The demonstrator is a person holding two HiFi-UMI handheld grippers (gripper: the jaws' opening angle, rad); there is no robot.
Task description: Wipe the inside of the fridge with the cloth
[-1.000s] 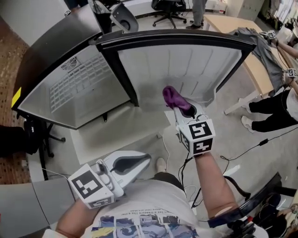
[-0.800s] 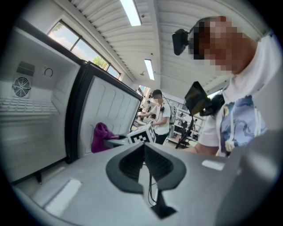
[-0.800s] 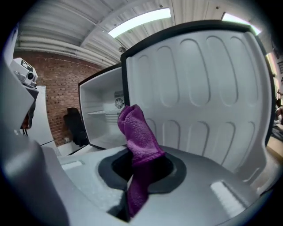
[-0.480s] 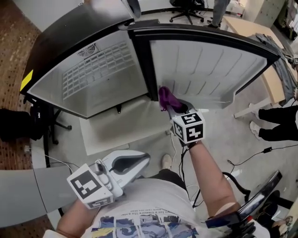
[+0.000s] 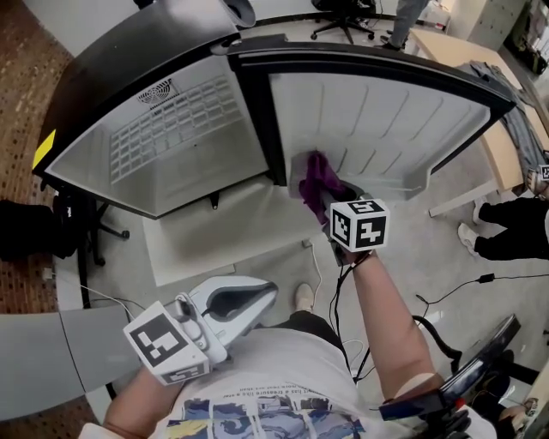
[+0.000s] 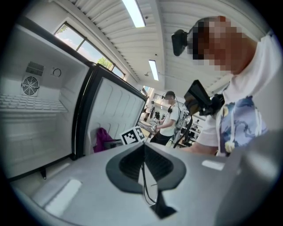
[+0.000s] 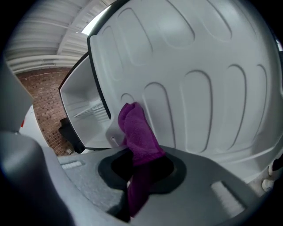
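Observation:
The fridge stands open, its white inside (image 5: pixel 163 129) with a wire shelf at the left and the door's ribbed inner liner (image 5: pixel 386 103) at the right. My right gripper (image 5: pixel 333 195) is shut on a purple cloth (image 5: pixel 314 177), which lies against the lower liner near the hinge post. In the right gripper view the cloth (image 7: pixel 138 132) bunches out of my right gripper (image 7: pixel 137 170) against the liner (image 7: pixel 208 84). My left gripper (image 5: pixel 268 297) hangs low by my torso, shut and empty. From the left gripper view, the left gripper (image 6: pixel 143 154) looks toward the cloth (image 6: pixel 102 138).
A wooden table (image 5: pixel 506 146) stands just right of the door, with a person's legs (image 5: pixel 506 231) beside it. Cables (image 5: pixel 446 291) trail on the floor below my right arm. An office chair (image 5: pixel 343 17) stands behind the fridge. A white mat (image 5: pixel 214 231) lies under the fridge.
My right gripper has carried the cloth along the door liner toward the hinge side, then a little up and right. The left gripper has stayed put.

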